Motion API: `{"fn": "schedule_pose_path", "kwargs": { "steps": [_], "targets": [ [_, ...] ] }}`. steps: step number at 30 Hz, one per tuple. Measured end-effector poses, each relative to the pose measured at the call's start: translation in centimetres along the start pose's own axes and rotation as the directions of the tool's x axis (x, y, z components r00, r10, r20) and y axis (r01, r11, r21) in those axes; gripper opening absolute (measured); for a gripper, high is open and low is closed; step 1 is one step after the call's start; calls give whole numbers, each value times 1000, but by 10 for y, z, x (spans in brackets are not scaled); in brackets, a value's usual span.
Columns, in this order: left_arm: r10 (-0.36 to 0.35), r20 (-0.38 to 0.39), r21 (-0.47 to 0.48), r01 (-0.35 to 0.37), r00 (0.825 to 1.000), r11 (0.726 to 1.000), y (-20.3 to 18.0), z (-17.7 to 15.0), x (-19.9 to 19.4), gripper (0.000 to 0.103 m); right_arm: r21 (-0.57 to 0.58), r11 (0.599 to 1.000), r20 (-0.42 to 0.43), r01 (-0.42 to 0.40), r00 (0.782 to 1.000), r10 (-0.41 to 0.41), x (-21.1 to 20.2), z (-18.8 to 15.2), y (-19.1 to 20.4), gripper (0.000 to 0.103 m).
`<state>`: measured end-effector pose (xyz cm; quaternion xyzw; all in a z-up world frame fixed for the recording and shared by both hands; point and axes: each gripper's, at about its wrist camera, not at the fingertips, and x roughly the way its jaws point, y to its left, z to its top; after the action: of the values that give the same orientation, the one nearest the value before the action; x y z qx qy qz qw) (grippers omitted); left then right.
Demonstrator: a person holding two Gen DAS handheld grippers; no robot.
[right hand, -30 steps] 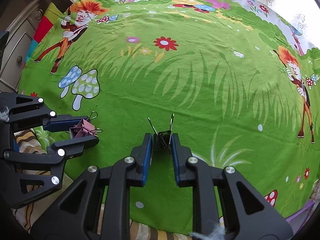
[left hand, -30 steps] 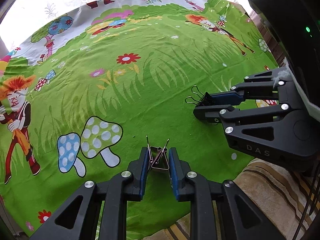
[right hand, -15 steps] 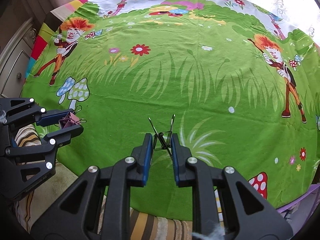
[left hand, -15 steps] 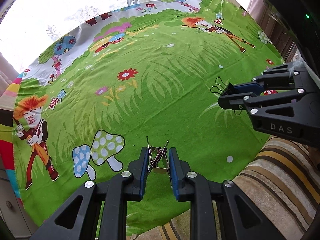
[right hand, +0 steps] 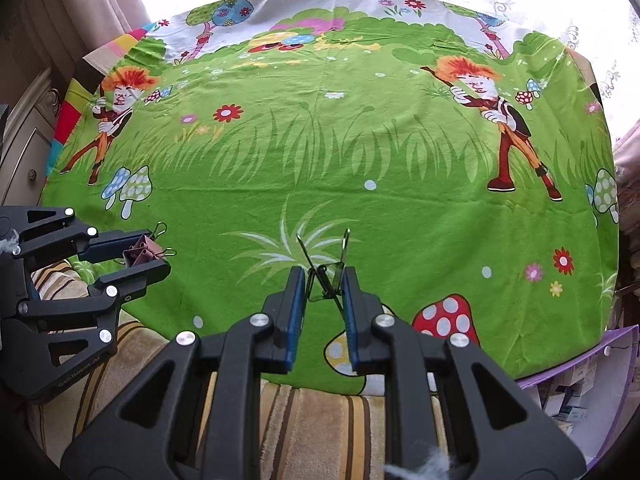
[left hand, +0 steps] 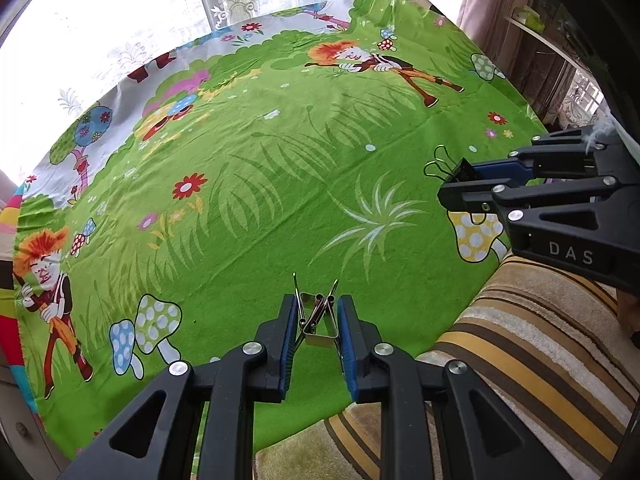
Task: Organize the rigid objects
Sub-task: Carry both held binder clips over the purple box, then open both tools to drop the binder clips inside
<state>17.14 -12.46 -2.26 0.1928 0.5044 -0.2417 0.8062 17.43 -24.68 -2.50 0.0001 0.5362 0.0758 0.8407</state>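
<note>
Green cartoon-print cloth (left hand: 280,184) covers the table. Left gripper (left hand: 316,316) clenches a pink metal binder clip (left hand: 318,320), wire handles toward 12 o'clock; right gripper (right hand: 322,286), at its 2 o'clock, grips a black metal binder clip (right hand: 326,276) likewise, both above the cloth's near edge.

White capitals "DAS" stand on the black body of the right tongs (left hand: 460,184), seen from the left wrist view. In the right wrist view, faint lettering runs along the lower body of the left tongs (right hand: 140,254); it is too blurred to read, perhaps a brand name.
</note>
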Motion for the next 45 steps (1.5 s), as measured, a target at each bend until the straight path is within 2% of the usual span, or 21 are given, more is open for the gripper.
{"fn": "schedule_pose_path", "kwargs": {
  "steps": [8, 14, 26, 33, 40, 45],
  "targets": [
    [-45, 7, 65, 44, 999, 997, -43, 16, -2, 21, 108, 994, 16, 35, 999, -37, -27, -25, -52, 22],
    [-113, 25, 105, 110, 993, 988, -84, 34, -6, 21, 200, 976, 7, 83, 996, -86, -45, -54, -96, 22],
    [-242, 6, 209, 236, 970, 949, -179, 59, -7, 21, 384, 898, -69, 215, 976, -204, -78, -137, -186, 22],
    [-285, -21, 282, 279, 958, 918, -234, 71, -6, 21, 445, 857, -81, 259, 965, -250, -96, -166, -213, 22],
    [-327, -52, 303, 327, 943, 895, -271, 79, -4, 21, 485, 822, -91, 298, 952, -292, -108, -185, -229, 22],
    [-339, -62, 295, 341, 939, 892, -286, 80, -6, 23, 514, 796, -93, 319, 943, -318, -119, -195, -234, 22]
  ]
}}
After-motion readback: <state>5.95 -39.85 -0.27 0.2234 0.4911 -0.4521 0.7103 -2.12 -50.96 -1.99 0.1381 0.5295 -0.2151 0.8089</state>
